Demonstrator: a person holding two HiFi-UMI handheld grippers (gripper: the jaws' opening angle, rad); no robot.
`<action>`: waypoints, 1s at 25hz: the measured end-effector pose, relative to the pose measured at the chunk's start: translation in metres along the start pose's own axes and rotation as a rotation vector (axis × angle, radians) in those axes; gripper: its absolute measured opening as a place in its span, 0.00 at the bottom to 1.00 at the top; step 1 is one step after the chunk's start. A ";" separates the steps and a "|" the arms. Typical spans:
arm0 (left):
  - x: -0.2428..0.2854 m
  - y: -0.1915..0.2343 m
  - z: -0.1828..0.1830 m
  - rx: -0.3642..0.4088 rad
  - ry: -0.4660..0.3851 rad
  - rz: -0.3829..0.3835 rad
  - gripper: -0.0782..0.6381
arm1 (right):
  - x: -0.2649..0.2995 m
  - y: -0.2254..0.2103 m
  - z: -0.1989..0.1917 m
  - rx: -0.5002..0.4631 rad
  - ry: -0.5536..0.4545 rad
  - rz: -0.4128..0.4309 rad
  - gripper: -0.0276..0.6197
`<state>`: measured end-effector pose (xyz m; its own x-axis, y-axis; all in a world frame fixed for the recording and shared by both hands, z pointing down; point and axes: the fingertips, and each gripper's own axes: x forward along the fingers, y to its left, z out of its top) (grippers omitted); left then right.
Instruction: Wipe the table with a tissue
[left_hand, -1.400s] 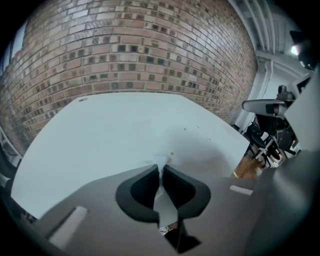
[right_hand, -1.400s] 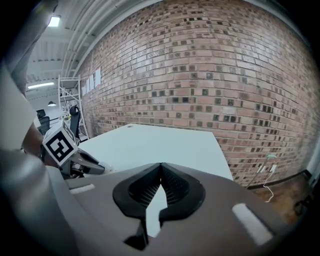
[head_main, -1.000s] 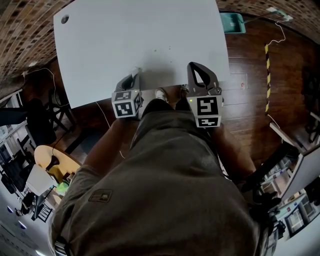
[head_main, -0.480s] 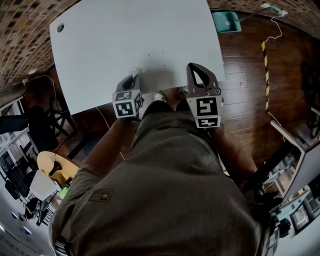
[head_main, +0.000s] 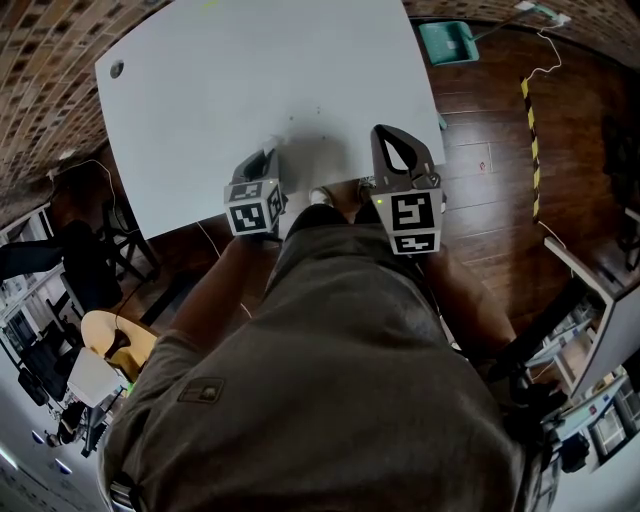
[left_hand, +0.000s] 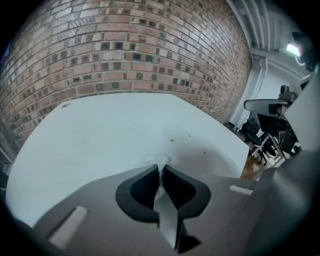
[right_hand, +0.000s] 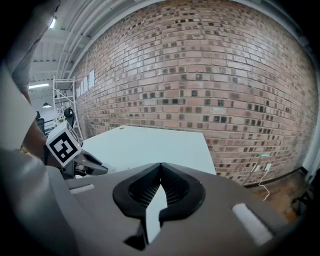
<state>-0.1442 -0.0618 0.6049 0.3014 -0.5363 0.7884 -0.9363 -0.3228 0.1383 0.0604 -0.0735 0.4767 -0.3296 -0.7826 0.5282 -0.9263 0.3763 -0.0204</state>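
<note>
At the desk's near edge, the left gripper is clamped on a tissue, its tuft poking past the jaws; the right gripper has its jaws together, empty. Soft, light and easily torn, the tissue seems best held bunched. Specks lie farther across the desk

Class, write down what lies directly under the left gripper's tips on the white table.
A crumpled white paper tissue, pinched in the left gripper, pokes out over the plain white table. Small brown specks lie farther ahead. The gripper covers whether tissue touches table.
</note>
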 end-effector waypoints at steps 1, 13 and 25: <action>0.001 0.000 0.002 0.001 -0.001 -0.001 0.14 | 0.001 -0.001 0.000 0.002 0.001 -0.001 0.06; 0.018 -0.007 0.023 -0.005 -0.010 -0.003 0.14 | 0.013 -0.017 -0.002 0.008 0.024 0.000 0.06; 0.002 -0.007 0.065 -0.059 -0.137 0.055 0.14 | 0.020 -0.031 0.007 -0.004 0.011 0.065 0.06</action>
<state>-0.1254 -0.1115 0.5667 0.2675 -0.6547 0.7070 -0.9598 -0.2458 0.1356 0.0811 -0.1042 0.4818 -0.3868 -0.7512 0.5348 -0.9023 0.4281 -0.0513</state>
